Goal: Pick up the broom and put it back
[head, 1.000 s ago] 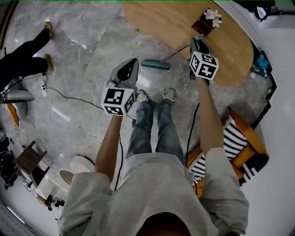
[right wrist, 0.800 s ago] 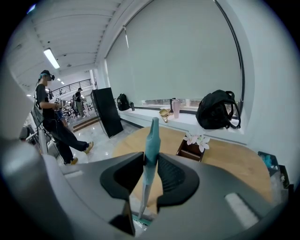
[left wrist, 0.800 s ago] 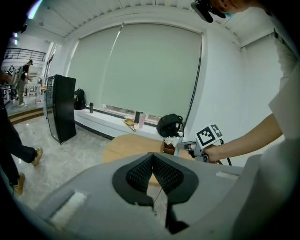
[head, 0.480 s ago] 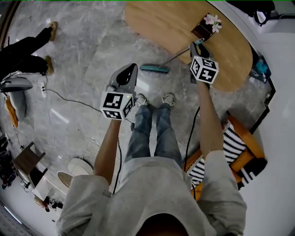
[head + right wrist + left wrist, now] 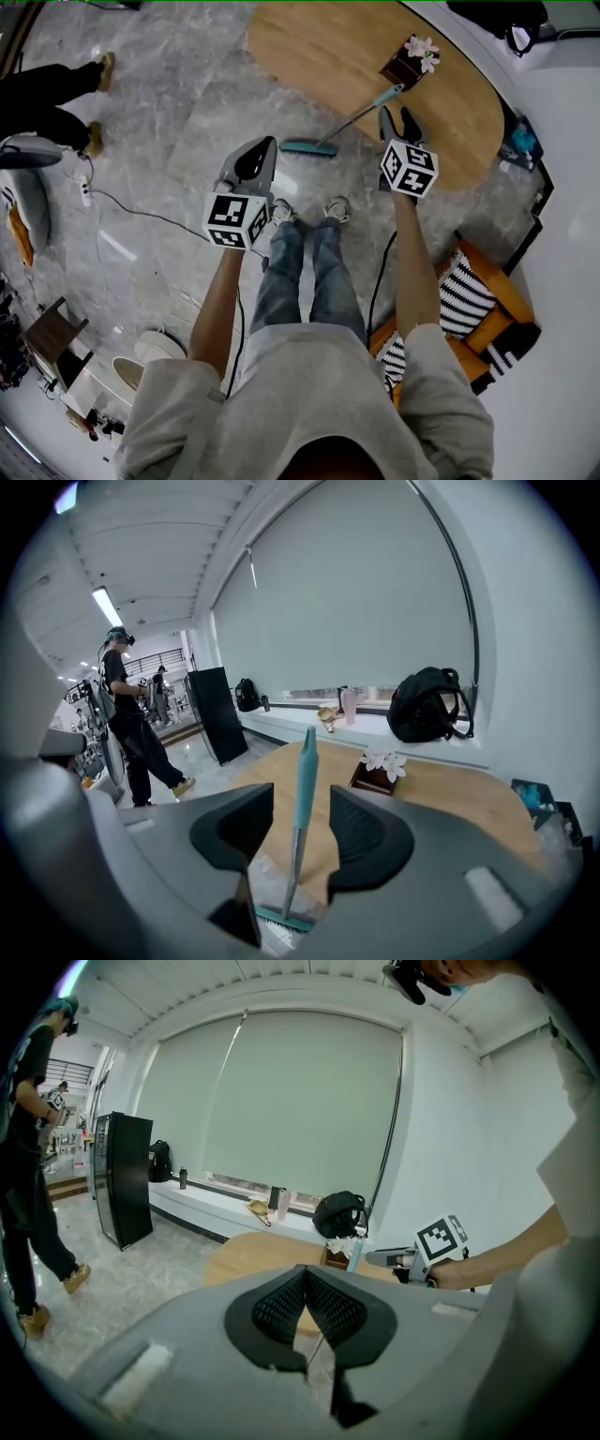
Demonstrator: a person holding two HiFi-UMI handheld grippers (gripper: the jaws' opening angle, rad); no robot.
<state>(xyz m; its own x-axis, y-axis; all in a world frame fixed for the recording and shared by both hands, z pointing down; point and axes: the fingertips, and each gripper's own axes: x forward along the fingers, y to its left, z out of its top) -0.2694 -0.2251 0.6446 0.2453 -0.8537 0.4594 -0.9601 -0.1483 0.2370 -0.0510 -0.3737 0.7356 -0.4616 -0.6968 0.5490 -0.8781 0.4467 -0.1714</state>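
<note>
The broom (image 5: 352, 117) leans against the wooden table (image 5: 328, 47), its teal head (image 5: 307, 148) on the floor and its teal grip at the table's edge. My right gripper (image 5: 394, 117) hangs just short of that grip, and its jaws are opening. In the right gripper view the broom's grip (image 5: 306, 771) stands upright between the jaws of the right gripper (image 5: 300, 827) with a gap on each side. My left gripper (image 5: 258, 155) hovers over the floor to the left of the broom's head. In its own view the left gripper (image 5: 305, 1274) is shut on nothing.
A box of flowers (image 5: 408, 61) sits on the table beyond the broom's grip. A striped chair (image 5: 469, 300) stands to my right. Another person (image 5: 47, 103) stands at the far left, and a cable (image 5: 141, 206) runs across the floor. A black backpack (image 5: 427, 705) rests on the windowsill.
The right gripper's jaws have come off the broom's grip and drawn back a little, so the teal tip now shows beyond them. The left gripper has not moved.
</note>
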